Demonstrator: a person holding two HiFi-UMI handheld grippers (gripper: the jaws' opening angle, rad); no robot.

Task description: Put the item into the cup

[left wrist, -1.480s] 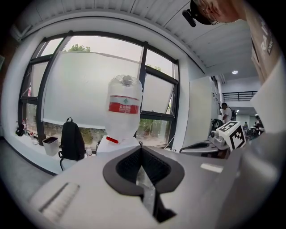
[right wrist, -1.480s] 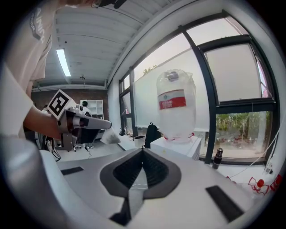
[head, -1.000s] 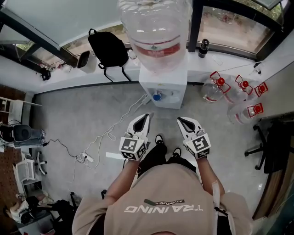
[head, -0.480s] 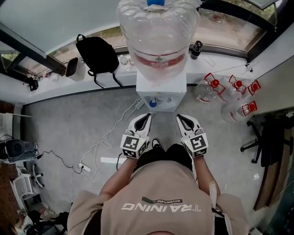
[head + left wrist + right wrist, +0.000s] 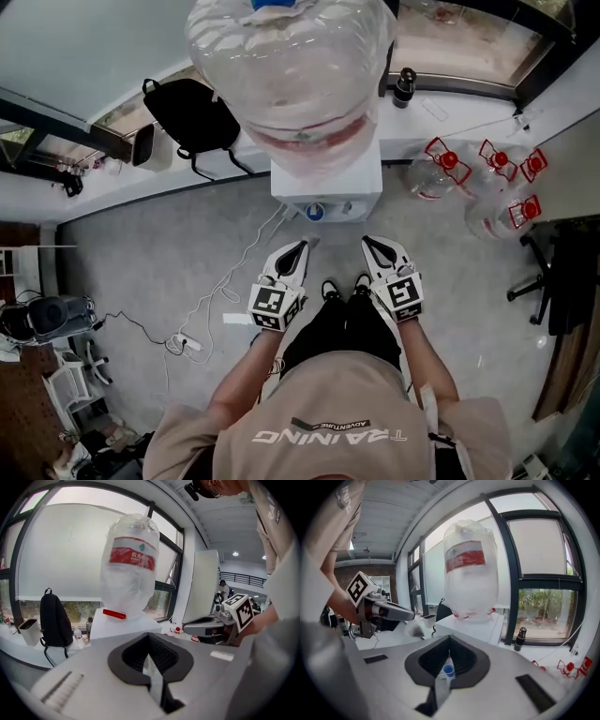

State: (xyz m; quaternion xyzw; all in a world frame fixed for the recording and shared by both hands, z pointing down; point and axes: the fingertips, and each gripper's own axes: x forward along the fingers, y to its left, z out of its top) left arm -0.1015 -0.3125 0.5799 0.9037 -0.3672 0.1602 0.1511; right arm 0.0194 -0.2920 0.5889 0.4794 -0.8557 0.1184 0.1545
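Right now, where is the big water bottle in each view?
Head view: water bottle at top centre, closest to the camera.
Left gripper view: bottle upper centre, slightly left.
Right gripper view: bottle upper centre, slightly right.
Shared landmark: the white dispenser that the bottle stands on.

**Legible Markings**

Shirt (image 5: pixel 328 441), back: "TRAINING" in large white letters, small "ADVENTURE" next to it, both upside down in the head view. Water bottle (image 5: pixel 129 583), red label (image 5: pixel 132 558): white Chinese characters, not reliably legible. Left gripper (image 5: pixel 301 245) and right gripper (image 5: pixel 367 242) cubes: square black-and-white coded markers.
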